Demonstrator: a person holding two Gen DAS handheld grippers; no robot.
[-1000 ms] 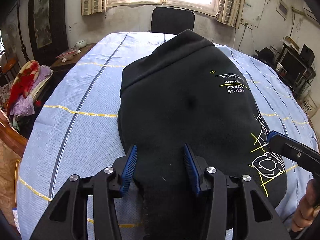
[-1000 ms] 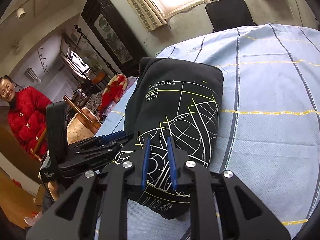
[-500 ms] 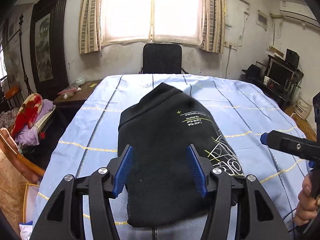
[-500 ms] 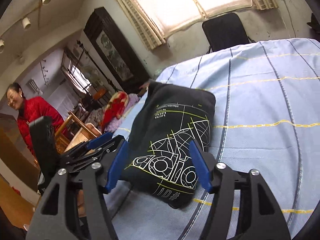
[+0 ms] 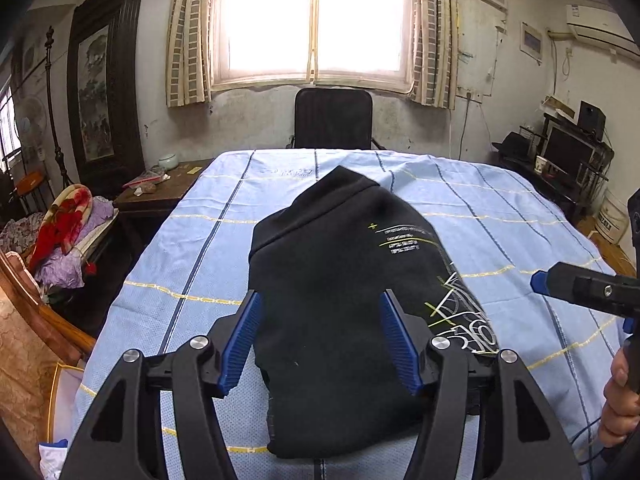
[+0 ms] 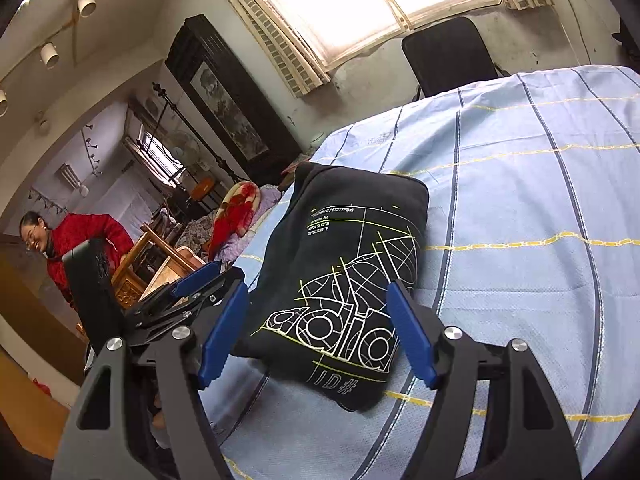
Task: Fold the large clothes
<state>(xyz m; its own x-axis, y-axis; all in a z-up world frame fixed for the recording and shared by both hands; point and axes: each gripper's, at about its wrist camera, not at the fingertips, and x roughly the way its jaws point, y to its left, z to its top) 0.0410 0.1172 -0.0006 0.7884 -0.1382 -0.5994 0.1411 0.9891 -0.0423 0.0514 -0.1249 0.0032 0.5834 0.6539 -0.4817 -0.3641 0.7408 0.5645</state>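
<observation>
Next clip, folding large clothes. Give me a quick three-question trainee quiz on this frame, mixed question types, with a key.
1. True or false: the left gripper is clamped on the black garment.
2. The printed graphic on the garment faces: A) up, B) down, C) hidden inside a fold.
3. Fill in: the garment lies on a light ____ checked cloth.

Key: 1 false, both the left and the right gripper are open above it; 2 A; 3 blue.

Folded black garment (image 5: 340, 300) takes the near middle of the bed (image 5: 500, 216). Bare sheet runs along left edge, right edge and far end. Black chair (image 5: 333, 118) stands against far edge. Side table (image 5: 160, 196) clutter crowds far-left corner; wooden furniture (image 5: 44, 320) hems near-left edge.
</observation>
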